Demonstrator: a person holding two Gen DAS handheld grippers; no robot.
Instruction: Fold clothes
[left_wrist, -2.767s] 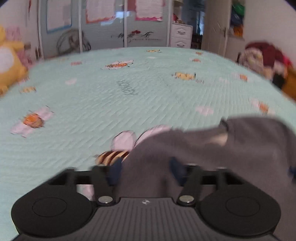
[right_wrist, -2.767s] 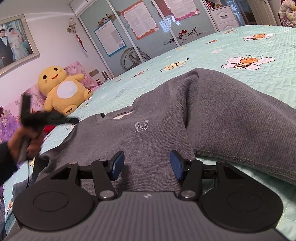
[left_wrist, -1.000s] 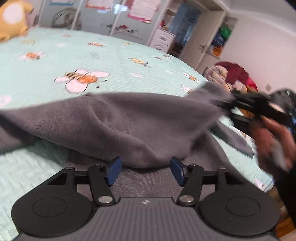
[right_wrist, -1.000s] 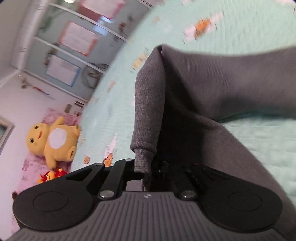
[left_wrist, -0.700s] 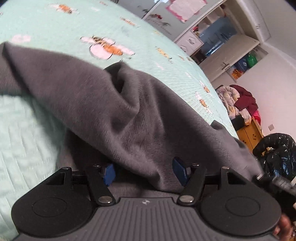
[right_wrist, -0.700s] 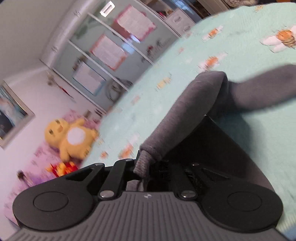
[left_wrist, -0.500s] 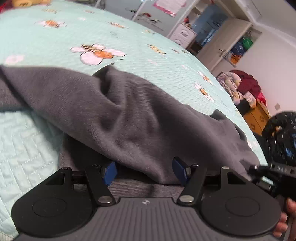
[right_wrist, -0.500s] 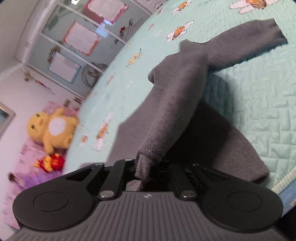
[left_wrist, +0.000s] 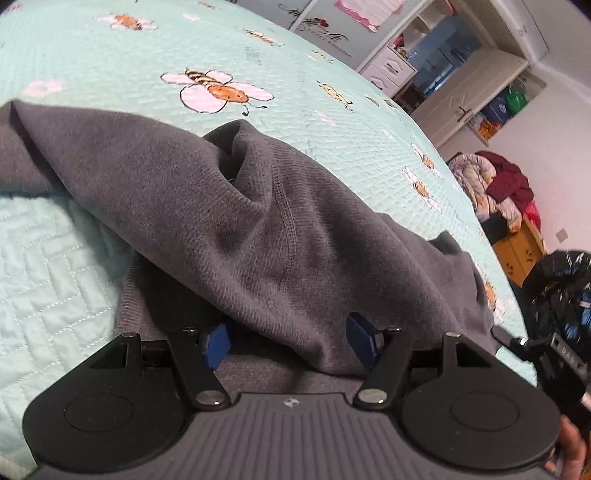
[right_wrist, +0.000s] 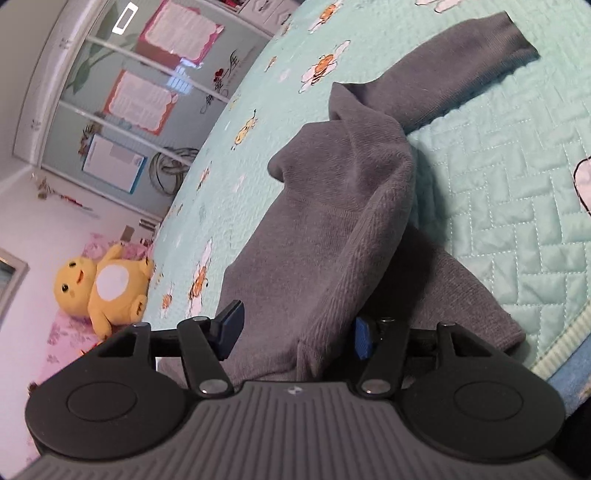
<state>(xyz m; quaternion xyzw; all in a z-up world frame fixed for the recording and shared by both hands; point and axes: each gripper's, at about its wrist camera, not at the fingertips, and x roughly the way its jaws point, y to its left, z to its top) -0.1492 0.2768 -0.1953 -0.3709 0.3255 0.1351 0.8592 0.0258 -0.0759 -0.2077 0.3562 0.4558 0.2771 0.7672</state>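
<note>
The right hand-held gripper (right_wrist: 295, 332) stood with its blue pads spread wide, a fold of the grey sweater (right_wrist: 332, 229) lying loose between them, draped rather than pinched. From there the cloth ran up toward the upper right of the frame, humped over itself, and ended in a sleeve (right_wrist: 461, 62) stretched flat on the bed (right_wrist: 517, 177), its cuff farthest from the pads.

The left hand-held gripper (left_wrist: 291, 341) was equally wide open, low at the sweater's (left_wrist: 229, 206) near edge, with the cloth heaped between and over its pads but nothing clamped. In that view the garment's long axis ran from the upper left down to the lower right, where the other tool showed at the frame's edge.

So the sweater lay crumpled and partly doubled over on the bed, directly ahead of both tools; neither looked clearly nearer. A plush toy (right_wrist: 107, 284) sat at middle left.
</note>
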